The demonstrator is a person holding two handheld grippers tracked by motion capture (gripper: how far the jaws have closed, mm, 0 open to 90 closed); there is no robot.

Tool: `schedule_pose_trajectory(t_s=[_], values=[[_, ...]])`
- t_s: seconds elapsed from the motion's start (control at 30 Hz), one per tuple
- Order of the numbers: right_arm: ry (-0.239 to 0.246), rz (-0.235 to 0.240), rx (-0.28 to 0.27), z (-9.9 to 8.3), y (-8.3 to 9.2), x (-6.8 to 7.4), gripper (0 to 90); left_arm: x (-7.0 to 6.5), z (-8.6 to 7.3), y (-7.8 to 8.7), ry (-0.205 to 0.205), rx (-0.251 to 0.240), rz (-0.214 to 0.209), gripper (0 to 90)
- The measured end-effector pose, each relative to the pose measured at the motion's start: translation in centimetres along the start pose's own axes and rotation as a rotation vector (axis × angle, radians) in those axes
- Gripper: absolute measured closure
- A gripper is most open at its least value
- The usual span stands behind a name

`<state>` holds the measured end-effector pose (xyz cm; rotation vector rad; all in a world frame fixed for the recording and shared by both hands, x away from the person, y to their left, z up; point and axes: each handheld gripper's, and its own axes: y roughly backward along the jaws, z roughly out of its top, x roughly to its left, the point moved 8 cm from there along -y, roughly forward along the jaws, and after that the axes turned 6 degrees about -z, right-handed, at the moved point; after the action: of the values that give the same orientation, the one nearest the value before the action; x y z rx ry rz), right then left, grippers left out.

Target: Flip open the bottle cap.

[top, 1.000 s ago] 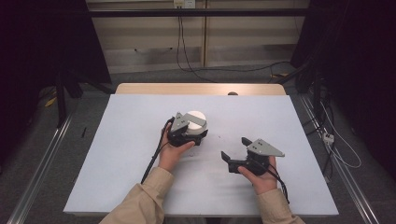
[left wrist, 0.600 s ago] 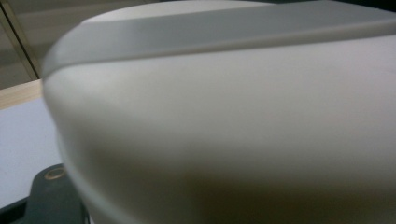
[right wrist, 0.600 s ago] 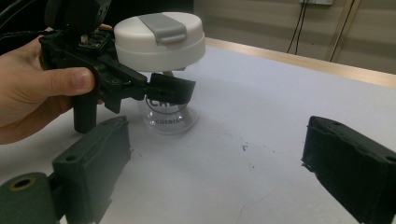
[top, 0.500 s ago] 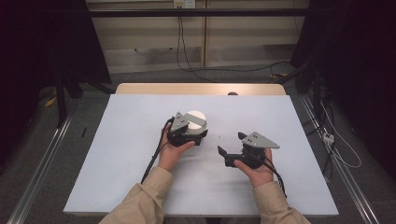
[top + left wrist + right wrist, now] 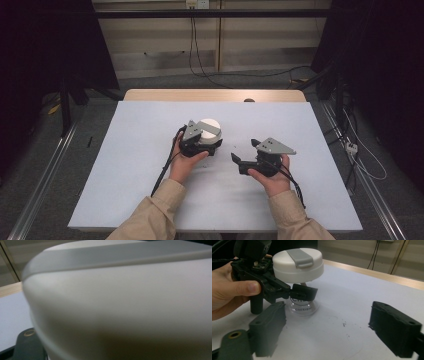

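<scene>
— Our right gripper [image 5: 329, 327] has just been closing a little, but its jaws stand apart with nothing between them. Which way is the jar [image 5: 299, 270]?

— Ahead and toward our left, upright on the table [image 5: 125, 165], clamped below its white lid by our left gripper [image 5: 200, 142]. The right gripper view shows that grip; the left gripper view gives just blurred lid.

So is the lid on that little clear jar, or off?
On. The white lid with its grey tab sits squarely atop the clear jar, which stands upright on the table.
</scene>
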<state>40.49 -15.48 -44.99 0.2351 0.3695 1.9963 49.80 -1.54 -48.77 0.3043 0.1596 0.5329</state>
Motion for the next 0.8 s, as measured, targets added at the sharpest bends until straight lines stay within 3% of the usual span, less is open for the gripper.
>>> schedule_pose_trajectory(t_s=[0.03, 0.1, 0.23, 0.27, 0.33, 0.37, 0.47, 0.53, 0.73, 0.77, 0.8], values=[[-0.008, 0.015, -0.001, 0.1, 0.0, 0.1, 29.9, 0.0, 0.0, 0.0, -0.002, 0.001, 0.001, 18.4], [-0.009, 0.023, 0.000, 0.1, 0.0, 0.1, 32.4, 0.0, 0.0, 0.0, -0.003, 0.001, -0.008, 18.4], [-0.002, 0.041, 0.017, 0.3, -0.3, 0.4, 47.0, 0.0, 0.0, 0.0, -0.003, 0.002, -0.008, 18.5], [-0.022, 0.050, 0.025, 0.4, -0.4, 0.6, 53.7, 0.0, 0.0, 0.0, 0.002, 0.000, -0.003, 18.4], [-0.027, 0.050, 0.021, 0.6, -0.4, 0.6, 56.0, 0.0, 0.0, 0.0, -0.002, 0.001, -0.004, 18.4], [-0.030, 0.050, 0.018, 0.9, -0.6, 0.6, 61.5, 0.0, 0.0, 0.0, -0.001, 0.002, -0.004, 18.4], [-0.040, 0.083, 0.042, 0.9, -0.9, 1.0, 63.2, 0.0, 0.0, 0.0, 0.000, 0.002, -0.005, 18.4], [-0.018, 0.073, 0.058, 1.0, -1.1, 1.0, 65.3, 0.0, 0.0, 0.0, 0.000, 0.002, -0.005, 18.4], [-0.015, 0.098, 0.080, 1.3, -2.1, 1.6, 68.8, 0.0, 0.0, -0.1, 0.003, 0.000, -0.005, 18.4], [-0.004, 0.128, 0.088, 1.3, -2.4, 2.0, 74.3, 0.0, 0.0, -0.1, 0.003, 0.000, -0.006, 18.4], [-0.004, 0.128, 0.088, 1.3, -2.4, 2.0, 74.3, 0.0, 0.0, -0.1, 0.002, 0.000, -0.005, 18.4]])
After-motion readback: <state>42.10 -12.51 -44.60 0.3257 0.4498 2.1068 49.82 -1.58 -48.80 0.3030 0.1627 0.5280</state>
